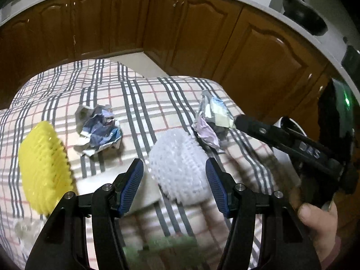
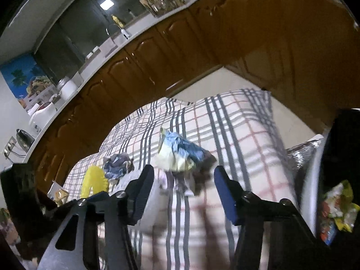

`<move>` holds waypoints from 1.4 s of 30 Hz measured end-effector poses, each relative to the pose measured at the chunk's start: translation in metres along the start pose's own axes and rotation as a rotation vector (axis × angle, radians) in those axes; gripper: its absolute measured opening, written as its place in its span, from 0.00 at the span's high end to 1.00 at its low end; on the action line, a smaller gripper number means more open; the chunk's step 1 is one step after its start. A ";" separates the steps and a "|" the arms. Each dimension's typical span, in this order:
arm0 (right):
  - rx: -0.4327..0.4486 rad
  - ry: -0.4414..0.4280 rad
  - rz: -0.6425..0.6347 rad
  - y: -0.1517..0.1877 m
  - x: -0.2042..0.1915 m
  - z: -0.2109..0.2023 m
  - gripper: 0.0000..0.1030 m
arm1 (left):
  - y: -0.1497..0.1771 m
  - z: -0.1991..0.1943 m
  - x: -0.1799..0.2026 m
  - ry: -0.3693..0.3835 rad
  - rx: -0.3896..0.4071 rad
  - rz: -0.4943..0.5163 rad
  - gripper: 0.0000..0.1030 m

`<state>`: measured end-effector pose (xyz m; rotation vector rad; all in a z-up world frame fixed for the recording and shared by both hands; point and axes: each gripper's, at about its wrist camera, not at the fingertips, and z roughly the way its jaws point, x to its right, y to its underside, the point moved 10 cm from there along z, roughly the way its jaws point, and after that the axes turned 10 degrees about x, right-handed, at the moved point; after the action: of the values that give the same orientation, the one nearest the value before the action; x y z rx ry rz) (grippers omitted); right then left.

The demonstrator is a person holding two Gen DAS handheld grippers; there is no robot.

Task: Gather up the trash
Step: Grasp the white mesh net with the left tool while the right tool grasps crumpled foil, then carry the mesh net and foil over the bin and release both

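Jaws apart, astride white foam net (image 1: 180, 168)

Crumpled wrapper (image 2: 180, 155) — ahead of tool (image 2: 183, 193)

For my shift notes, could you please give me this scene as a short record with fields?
surface: checked cloth
trash on cloth: yellow foam net, white foam net, crumpled paper, crumpled wrapper
left gripper: open, white foam net between its fingers, not pressed
right gripper: open, just before the crumpled wrapper
bin: black bag at right, wrappers inside
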<state>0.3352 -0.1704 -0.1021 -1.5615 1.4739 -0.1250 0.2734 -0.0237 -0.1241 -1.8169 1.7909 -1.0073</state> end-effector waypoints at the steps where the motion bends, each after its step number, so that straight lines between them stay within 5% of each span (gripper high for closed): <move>1: -0.011 -0.006 0.009 0.001 0.001 0.006 0.52 | 0.000 0.004 0.000 -0.001 -0.007 0.002 0.56; 2: -0.027 -0.009 0.021 0.002 0.002 0.014 0.54 | 0.002 0.009 0.000 0.001 -0.022 0.003 0.61; 4: -0.053 -0.021 0.040 0.005 0.003 0.027 0.73 | 0.003 0.015 0.000 0.010 -0.040 0.000 0.82; 7: -0.041 -0.025 0.030 0.006 0.003 0.024 0.91 | 0.005 0.017 0.003 0.017 -0.034 0.017 0.91; 19: 0.101 -0.046 0.023 -0.008 0.005 -0.065 0.93 | -0.010 -0.025 0.031 0.063 0.081 0.028 0.92; 42: 0.250 0.167 0.045 -0.002 0.092 -0.199 0.93 | -0.005 -0.044 0.155 0.227 0.107 0.147 0.92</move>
<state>0.2343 -0.3543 -0.0392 -1.3405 1.5552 -0.4066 0.2332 -0.1655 -0.0586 -1.5339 1.9288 -1.2658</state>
